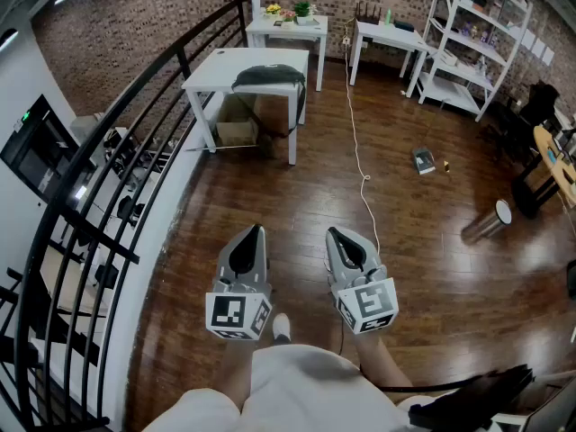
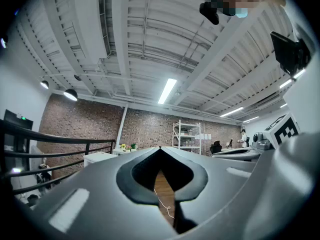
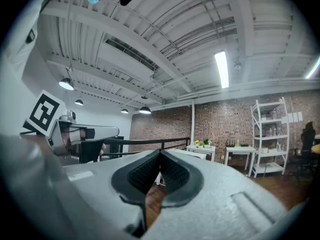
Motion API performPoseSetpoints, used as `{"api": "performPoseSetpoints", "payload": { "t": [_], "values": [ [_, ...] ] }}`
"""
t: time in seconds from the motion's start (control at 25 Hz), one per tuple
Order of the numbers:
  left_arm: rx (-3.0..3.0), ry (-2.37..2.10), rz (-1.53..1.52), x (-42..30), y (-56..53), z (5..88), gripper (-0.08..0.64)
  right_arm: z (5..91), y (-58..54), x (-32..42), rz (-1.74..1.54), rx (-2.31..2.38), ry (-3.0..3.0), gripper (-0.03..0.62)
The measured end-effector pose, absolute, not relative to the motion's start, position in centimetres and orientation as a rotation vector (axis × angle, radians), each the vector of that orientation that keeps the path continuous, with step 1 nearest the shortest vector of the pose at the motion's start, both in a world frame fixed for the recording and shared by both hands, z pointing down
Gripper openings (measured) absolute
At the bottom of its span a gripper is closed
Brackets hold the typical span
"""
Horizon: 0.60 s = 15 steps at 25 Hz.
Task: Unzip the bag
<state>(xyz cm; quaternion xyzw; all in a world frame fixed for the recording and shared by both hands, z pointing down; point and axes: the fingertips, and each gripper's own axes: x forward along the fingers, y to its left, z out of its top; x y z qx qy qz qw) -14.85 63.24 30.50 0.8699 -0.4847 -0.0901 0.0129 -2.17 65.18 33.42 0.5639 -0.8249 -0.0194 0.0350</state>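
A dark bag (image 1: 268,76) lies on a white table (image 1: 216,68) far across the room in the head view. Its zipper is too small to make out. Both grippers are held low in front of the person, well short of that table, above the wooden floor. My left gripper (image 1: 256,230) is shut with nothing between its jaws. My right gripper (image 1: 335,233) beside it is shut and empty too. In the left gripper view, the left gripper (image 2: 160,149) points up toward the ceiling and the far brick wall. In the right gripper view, the right gripper (image 3: 160,152) points the same way.
A black metal railing (image 1: 108,178) runs along the left side. A white cable (image 1: 360,160) trails over the floor toward the grippers. Cardboard boxes (image 1: 236,124) sit under the bag's table. A metal cylinder (image 1: 490,221) and a small box (image 1: 423,160) lie on the floor at right. White shelving (image 1: 477,43) stands at the back right.
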Motion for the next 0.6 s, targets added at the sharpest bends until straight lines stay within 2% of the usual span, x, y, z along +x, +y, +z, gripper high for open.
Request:
{"api": "performPoseSetpoints", "payload": {
  "t": [0.24,0.6],
  "values": [
    [2.728,-1.486,-0.252,-16.7,55.1,30.3,0.017,32.1,56.7,-4.3,-0.082,1.765,-2.529,-0.008],
    [2.661,-1.46,-0.211,-16.4,43.5,34.2,0.017,35.5,44.3,-3.9,0.007,1.738,-2.507,-0.008]
  ]
}}
